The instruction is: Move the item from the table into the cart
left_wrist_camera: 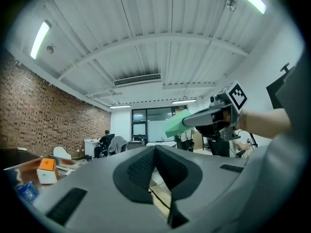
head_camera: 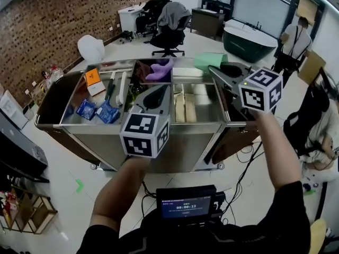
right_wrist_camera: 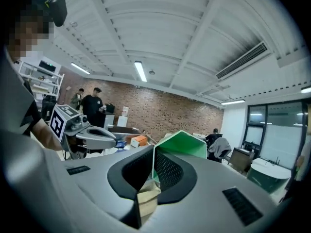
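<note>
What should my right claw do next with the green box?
Probably draw it back and down over the right-hand compartment of the stainless steel cart before opening: the right claw is shut on the light green box, held above its far rim.

Blue packets [head_camera: 107, 112] and an orange box [head_camera: 93, 80] are crowding the cart's [head_camera: 190, 142] left bin [head_camera: 74, 102], its middle bin [head_camera: 205, 106] lying mostly bare.

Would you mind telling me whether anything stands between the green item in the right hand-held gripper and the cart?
Nothing visible does. The right hand-held gripper is shut on the green item at the far right edge of the cart, whose compartments are open at the top.
</note>
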